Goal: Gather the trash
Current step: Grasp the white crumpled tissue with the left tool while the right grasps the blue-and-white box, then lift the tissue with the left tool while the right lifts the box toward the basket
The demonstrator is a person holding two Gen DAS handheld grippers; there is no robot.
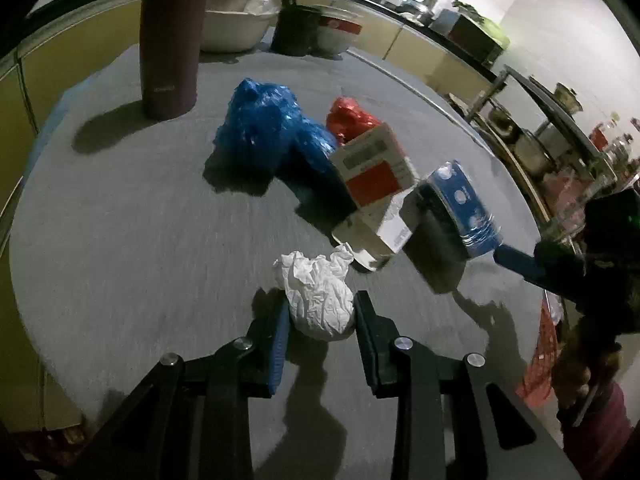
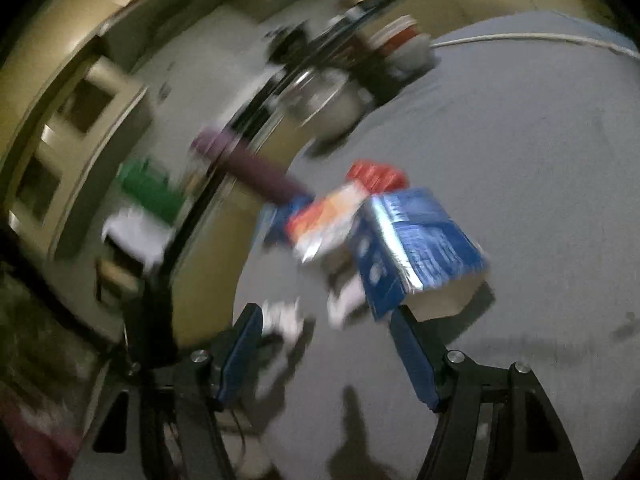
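On the grey table (image 1: 120,220) lies a crumpled white paper ball (image 1: 320,296), held between the pads of my left gripper (image 1: 322,312), which is shut on it. Beyond it lie a white and red carton (image 1: 376,184), a blue carton (image 1: 460,208), a crumpled blue plastic bag (image 1: 272,128) and a red wrapper (image 1: 350,118). My right gripper (image 2: 326,320) is open and empty; its right finger (image 2: 408,336) sits just under the blue carton (image 2: 416,240). The right wrist view is blurred by motion. The right gripper also shows in the left wrist view (image 1: 520,264) beside the blue carton.
A tall maroon bottle (image 1: 172,36) stands at the back left of the table. White bowls (image 1: 236,20) and a dark cup (image 1: 296,28) stand at the far edge. Shelves with pots (image 1: 536,140) are to the right.
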